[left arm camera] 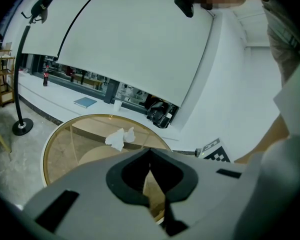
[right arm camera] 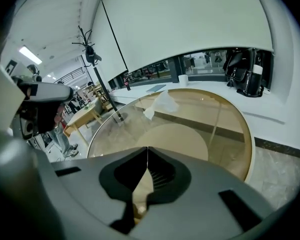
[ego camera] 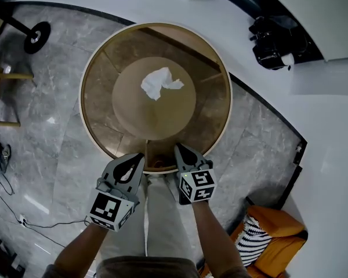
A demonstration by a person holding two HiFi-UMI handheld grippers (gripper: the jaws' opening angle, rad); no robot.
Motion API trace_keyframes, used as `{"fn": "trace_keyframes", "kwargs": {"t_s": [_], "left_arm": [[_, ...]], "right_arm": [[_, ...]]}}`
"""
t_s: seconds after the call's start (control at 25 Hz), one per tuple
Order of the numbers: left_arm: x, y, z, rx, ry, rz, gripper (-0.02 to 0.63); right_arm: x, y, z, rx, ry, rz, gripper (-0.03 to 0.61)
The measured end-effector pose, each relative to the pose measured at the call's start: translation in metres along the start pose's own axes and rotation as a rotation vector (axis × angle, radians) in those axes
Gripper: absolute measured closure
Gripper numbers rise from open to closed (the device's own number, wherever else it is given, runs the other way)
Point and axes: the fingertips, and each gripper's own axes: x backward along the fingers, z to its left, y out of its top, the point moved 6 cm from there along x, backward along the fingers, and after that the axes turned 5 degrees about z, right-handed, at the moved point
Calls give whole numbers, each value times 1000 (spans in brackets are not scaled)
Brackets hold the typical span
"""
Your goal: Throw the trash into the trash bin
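Crumpled tissue [ego camera: 160, 83] sits mid-way across the round glass surface [ego camera: 98, 114], far beyond both tongs.
Left tongs [ego camera: 139, 157] and right tongs [ego camera: 178, 149] hover at the near rim, jaws pressed together and empty. The tissue lies between their lines, spread left to right, neither hand clearly nearer.

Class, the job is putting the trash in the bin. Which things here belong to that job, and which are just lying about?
Job: crumpled tissue on the glass table; left gripper and right gripper, both shut and empty. No bin in view.

Lying about: black bag, blue book, paper cup, orange chair, striped cushion.
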Motion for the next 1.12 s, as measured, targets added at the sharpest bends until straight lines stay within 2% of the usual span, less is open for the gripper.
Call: {"fn": "trace_keyframes", "kwargs": {"t_s": [0.76,0.92,1.12], "left_arm": [[-42,54,45,20,9,-28,595],[-47,53,49,36,4,-31,595],[-47,46,47,53,1,-21,595]], "right_arm": [[-67,117,-28,63,31,-79,558],[-79,144,-33,104,39,-104,558],[-83,154,-36,136,32,-113,558]]}}
